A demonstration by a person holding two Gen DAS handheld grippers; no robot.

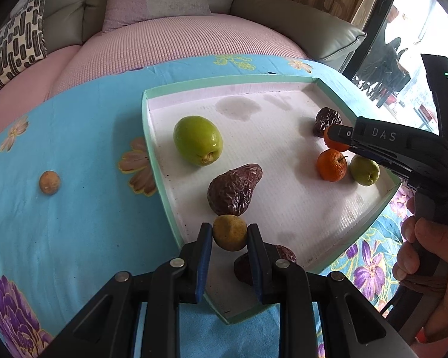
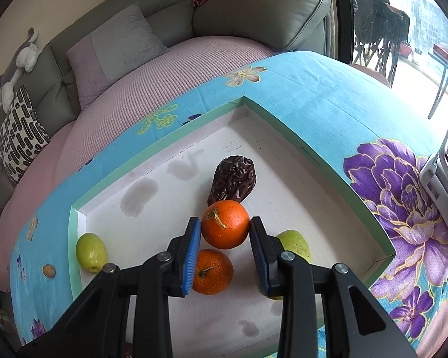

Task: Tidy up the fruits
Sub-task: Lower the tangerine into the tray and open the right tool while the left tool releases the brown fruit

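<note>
A white tray with a green rim (image 1: 152,137) lies on the blue flowered cloth. My left gripper (image 1: 230,237) is shut on a small yellow-brown fruit (image 1: 230,232) over the tray's near edge, next to a wrinkled dark date (image 1: 234,189); another date (image 1: 283,253) lies under the right finger. A big green fruit (image 1: 197,140) sits further left. My right gripper (image 2: 225,228) is shut on an orange (image 2: 225,223), above a second orange (image 2: 213,271), with a date (image 2: 233,179) beyond and a green fruit (image 2: 295,244) to the right.
A small brown round fruit (image 1: 49,182) lies on the cloth left of the tray. A sofa with pink cover (image 1: 164,41) and cushions runs behind the table. A white device (image 2: 445,179) sits at the table's right edge.
</note>
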